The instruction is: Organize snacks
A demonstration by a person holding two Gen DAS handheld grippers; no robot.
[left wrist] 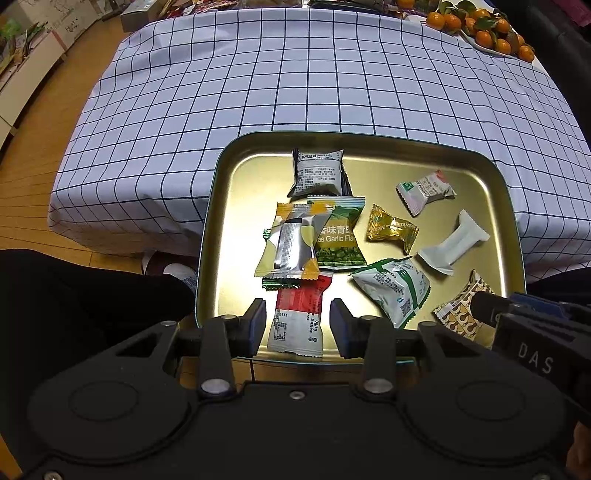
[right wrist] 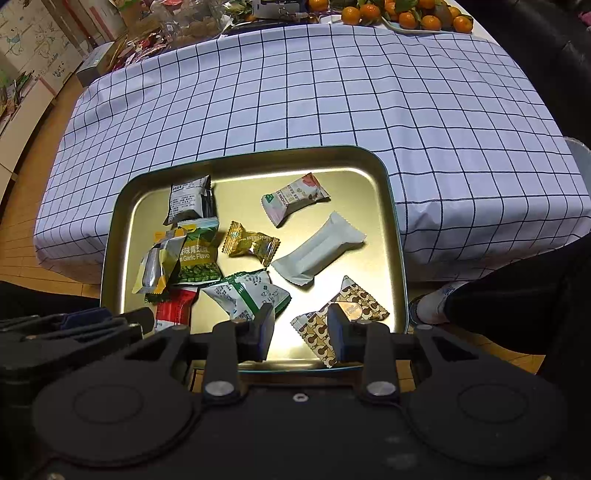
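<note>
Snacks in small wrappers lie scattered in a gold metal tray (left wrist: 236, 162) with a green rim, which sits at the near edge of a table covered by a white checked tablecloth (left wrist: 258, 74); a plate of mandarins (left wrist: 484, 29) stands at the far right corner of the table. Both grippers point steeply down over the near edge of the tray. The left gripper (left wrist: 297, 328) has its jaws standing apart on either side of a red and white packet (left wrist: 299, 317), and the pads do not press on it. The right gripper (right wrist: 301, 334) also has its jaws apart, with bare tray between them; its right finger overlaps a brown and white patterned packet (right wrist: 354, 317) in the view, but whether it touches the packet cannot be told. In the left part of the tray a green garlic pea packet (left wrist: 340, 236) lies partly under a yellow and silver packet (left wrist: 291, 243), with a black and white packet (left wrist: 317, 171) beyond them. A green and white packet (left wrist: 395, 291), a plain white packet (left wrist: 454, 243), a pink and white packet (left wrist: 424, 190) and a small gold candy (left wrist: 393, 227) lie apart from one another to the right.
</note>
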